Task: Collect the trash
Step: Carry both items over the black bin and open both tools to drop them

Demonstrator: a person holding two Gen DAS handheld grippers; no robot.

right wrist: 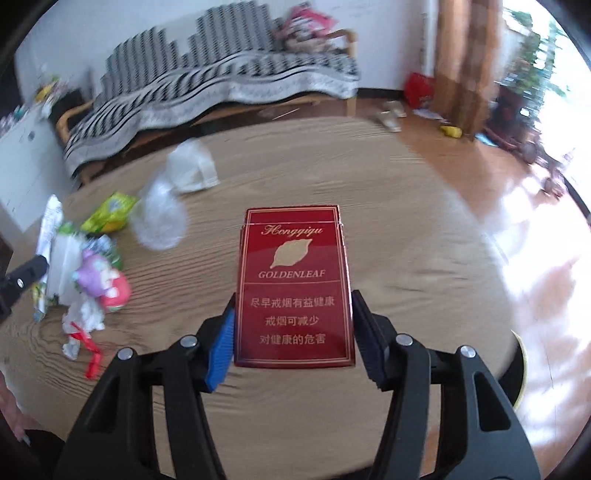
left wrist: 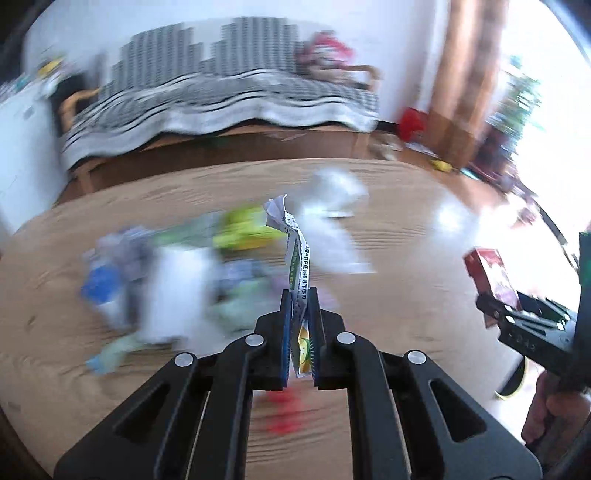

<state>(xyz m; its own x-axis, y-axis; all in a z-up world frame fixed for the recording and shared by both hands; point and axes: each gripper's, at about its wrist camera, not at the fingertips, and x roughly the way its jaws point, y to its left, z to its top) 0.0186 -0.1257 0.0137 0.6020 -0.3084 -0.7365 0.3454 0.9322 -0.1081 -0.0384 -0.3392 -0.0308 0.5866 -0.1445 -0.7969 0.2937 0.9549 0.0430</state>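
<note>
Mid-collection: left tongs (left wrist: 299, 295) clench a crumpled wrapper (left wrist: 295, 240) lifted above the counter (left wrist: 406, 229); right tongs (right wrist: 293, 325) grasp a red pack (right wrist: 293, 280). Next, both need carrying to a bin, none visible.

A wood-grain counter (right wrist: 406, 206) spreads under and ahead of the tool. Past its far edge stands a wooden-framed sofa (right wrist: 343, 40) draped with a black-and-white striped throw (right wrist: 229, 77), and a heap of pink and red cloth (right wrist: 310, 22) sits at the sofa's right end. To the upper right of the tool hangs a brown curtain (right wrist: 461, 55), with a red bag (right wrist: 419, 86) on the floor (right wrist: 480, 162) at its foot and a small yellow object (right wrist: 450, 131) nearby. A green plant (right wrist: 535, 40) stands by the bright window at far right. Far left of the tool is a white cabinet (right wrist: 22, 166), its top cluttered with blurred items.
</note>
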